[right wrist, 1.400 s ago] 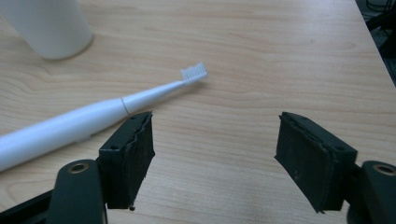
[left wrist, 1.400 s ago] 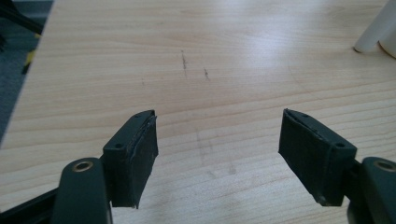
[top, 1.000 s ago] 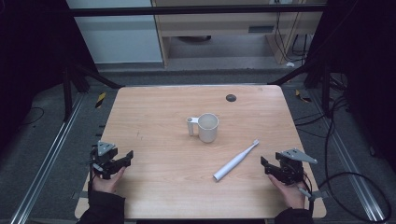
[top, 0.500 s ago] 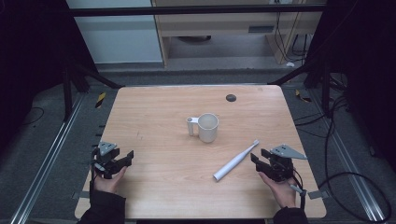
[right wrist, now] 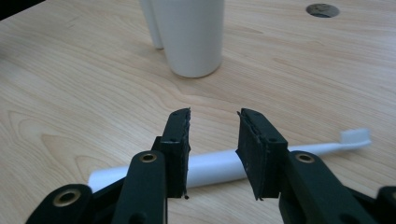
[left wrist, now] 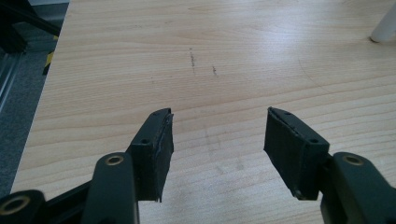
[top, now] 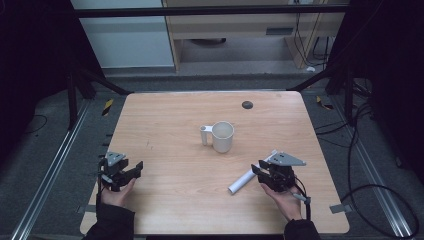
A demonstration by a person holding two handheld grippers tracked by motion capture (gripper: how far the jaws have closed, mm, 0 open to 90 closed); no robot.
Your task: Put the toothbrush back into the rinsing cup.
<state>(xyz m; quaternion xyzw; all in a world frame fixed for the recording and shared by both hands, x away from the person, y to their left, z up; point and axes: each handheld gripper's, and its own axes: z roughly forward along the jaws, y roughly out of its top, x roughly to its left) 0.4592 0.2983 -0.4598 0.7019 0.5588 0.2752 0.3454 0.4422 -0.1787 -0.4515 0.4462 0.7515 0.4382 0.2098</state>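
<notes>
Straddling the white toothbrush (right wrist: 210,167) handle, the right claw (right wrist: 214,122) has been narrowing, jaws released, not yet pressing.

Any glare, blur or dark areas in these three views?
High view: dim and soft, the surroundings nearly black, the table evenly lit. Left gripper view: sharp, with a pale sheen across the wood. Right gripper view: the toothbrush is crisp, the mug slightly soft.

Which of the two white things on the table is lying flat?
The white plastic toothbrush near the right gripper lies flat; the white ceramic mug stands upright.
</notes>
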